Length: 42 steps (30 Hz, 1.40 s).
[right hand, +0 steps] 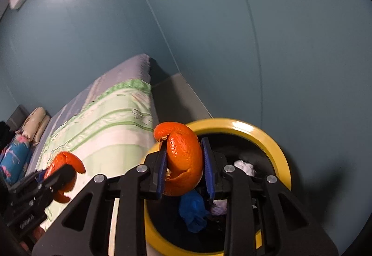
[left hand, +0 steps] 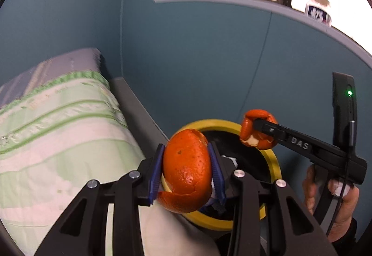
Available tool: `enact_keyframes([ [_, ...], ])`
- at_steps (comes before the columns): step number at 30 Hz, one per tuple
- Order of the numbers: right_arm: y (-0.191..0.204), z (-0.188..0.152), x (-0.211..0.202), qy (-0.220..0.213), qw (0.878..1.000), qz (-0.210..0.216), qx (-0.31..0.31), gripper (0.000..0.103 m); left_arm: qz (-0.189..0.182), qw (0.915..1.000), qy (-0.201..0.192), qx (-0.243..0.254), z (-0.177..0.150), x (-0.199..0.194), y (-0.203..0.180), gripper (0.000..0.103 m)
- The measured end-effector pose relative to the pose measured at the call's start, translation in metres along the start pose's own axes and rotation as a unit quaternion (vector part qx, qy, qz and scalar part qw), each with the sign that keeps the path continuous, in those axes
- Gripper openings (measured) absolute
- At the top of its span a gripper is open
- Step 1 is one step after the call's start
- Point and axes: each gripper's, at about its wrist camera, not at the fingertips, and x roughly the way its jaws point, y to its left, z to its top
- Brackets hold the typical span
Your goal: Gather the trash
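My left gripper (left hand: 187, 170) is shut on a large piece of orange peel (left hand: 186, 172), held over the near left rim of a yellow-rimmed black bin (left hand: 275, 163). My right gripper (right hand: 184, 167) is shut on a second orange peel (right hand: 186, 160), held over the left part of the same bin (right hand: 279, 151). In the left wrist view the right gripper (left hand: 255, 128) and its peel (left hand: 246, 128) hang over the bin's far rim. In the right wrist view the left gripper (right hand: 58, 177) and its peel (right hand: 69, 163) sit at the left, over the bed.
A bed with a green-and-white quilt (left hand: 58, 130) lies left of the bin. A teal wall (left hand: 209, 58) stands behind the bin. Inside the bin lie a blue bag (right hand: 193, 209) and white crumpled paper (right hand: 245, 167). A jar (left hand: 318, 11) stands on the window sill.
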Motion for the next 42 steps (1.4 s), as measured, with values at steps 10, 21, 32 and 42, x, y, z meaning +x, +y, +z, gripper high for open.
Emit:
enact_keyframes([
  [10,-0.041,-0.013,0.054,0.051,0.998,-0.031,0.034,0.026,-0.022,0.9979,0.061,0.005,-0.013,0.076,-0.016,0.036],
  [21,-0.042,-0.011,0.079,0.067,0.996,-0.035,0.038,0.035,-0.03,0.9949,0.095,-0.015,-0.021,0.104,-0.013,0.059],
  [32,-0.042,-0.007,0.058,0.053,0.997,-0.031,0.05,0.039,-0.017,0.9964,0.072,-0.041,-0.018,0.075,0.01,0.06],
  [42,-0.002,-0.008,0.04,0.053,0.998,-0.014,0.023,0.039,0.014,0.9972,0.027,-0.068,-0.02,0.012,0.046,0.06],
])
